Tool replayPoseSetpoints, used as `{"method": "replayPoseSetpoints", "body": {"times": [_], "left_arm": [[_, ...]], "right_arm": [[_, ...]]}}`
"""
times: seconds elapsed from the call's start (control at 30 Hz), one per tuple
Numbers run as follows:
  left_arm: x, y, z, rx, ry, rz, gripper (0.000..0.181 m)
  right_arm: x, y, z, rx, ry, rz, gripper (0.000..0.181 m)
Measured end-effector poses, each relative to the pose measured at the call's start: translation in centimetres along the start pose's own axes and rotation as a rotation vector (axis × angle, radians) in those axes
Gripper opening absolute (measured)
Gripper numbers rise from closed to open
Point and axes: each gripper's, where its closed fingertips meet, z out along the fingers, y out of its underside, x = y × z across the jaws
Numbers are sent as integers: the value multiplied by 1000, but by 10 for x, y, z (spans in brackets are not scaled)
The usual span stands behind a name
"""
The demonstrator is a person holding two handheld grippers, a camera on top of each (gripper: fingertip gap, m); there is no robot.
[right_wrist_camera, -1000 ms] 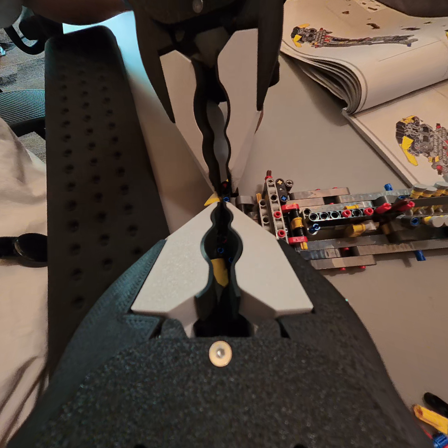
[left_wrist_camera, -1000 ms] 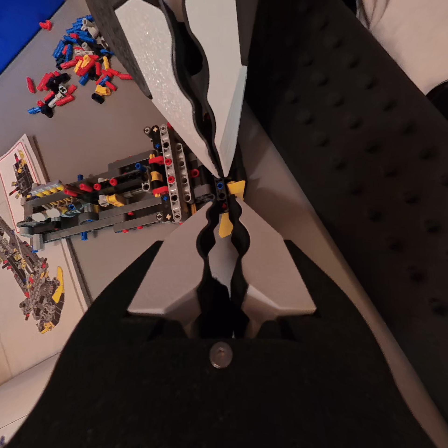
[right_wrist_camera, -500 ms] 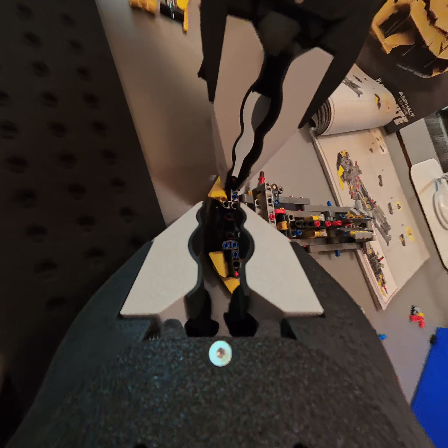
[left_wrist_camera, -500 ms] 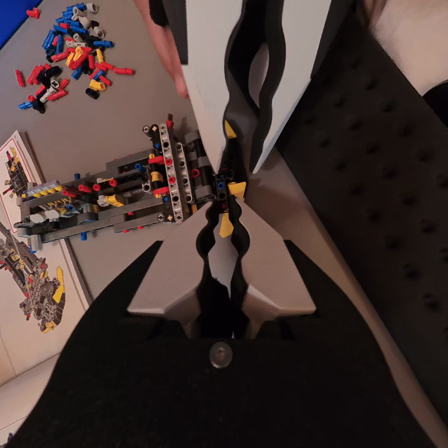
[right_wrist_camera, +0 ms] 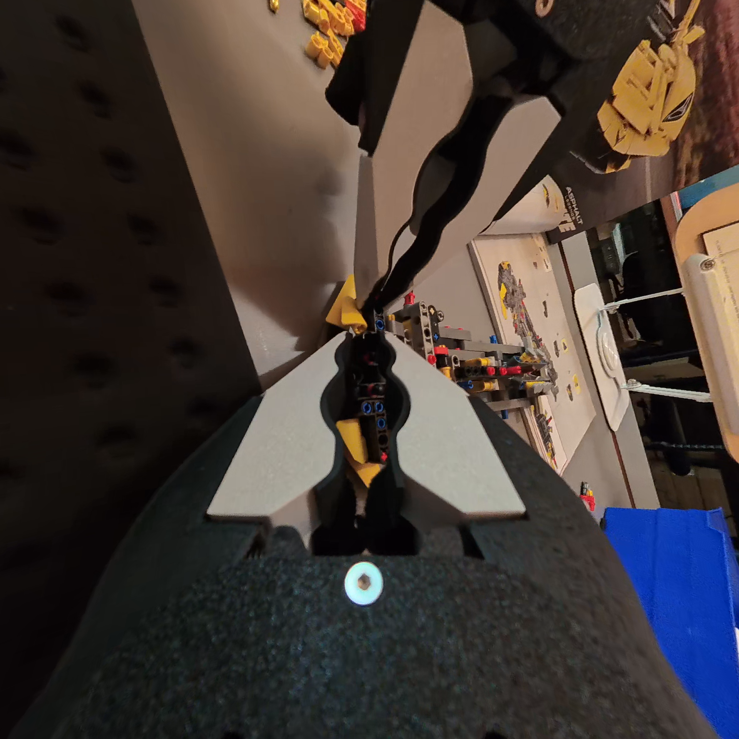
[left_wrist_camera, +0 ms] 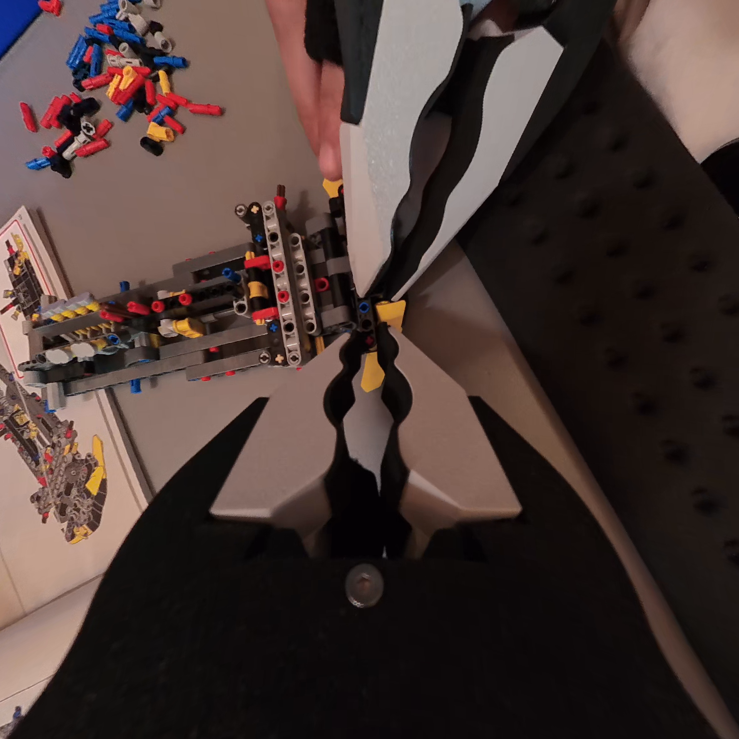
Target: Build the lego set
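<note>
Both grippers were clamped tip to tip on a black-and-yellow subassembly (right_wrist_camera: 370, 424): left gripper (left_wrist_camera: 370, 340), right gripper (right_wrist_camera: 366, 340). The chassis (left_wrist_camera: 208, 316) lay at nine o'clock. A blue bin's (right_wrist_camera: 676, 592) contents were hidden.

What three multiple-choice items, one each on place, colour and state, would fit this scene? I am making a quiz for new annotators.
1. Where does the loose pile of small pins lie in the left wrist view?
A. upper left
B. lower right
C. centre
2. What colour are the panels on the subassembly in the right claw?
A. green
B. yellow
C. white
3. What state is the left claw in?
A. wide open, empty
B. out of view
C. shut on the subassembly

Key: A, the pins lie beyond the chassis; B, yellow wedges show between the fingers; C, its tips pinch the black end.
</note>
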Motion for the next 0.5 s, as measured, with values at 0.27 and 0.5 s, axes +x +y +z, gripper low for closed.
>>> {"method": "replayPoseSetpoints", "body": {"times": [0.27, 0.5], "left_arm": [[0, 1, 1, -23, 3, 19, 6], [0, -1, 0, 5, 17, -6, 6]], "right_arm": [[0, 0, 0, 17, -18, 42, 11], [0, 1, 0, 39, -41, 101, 12]]}}
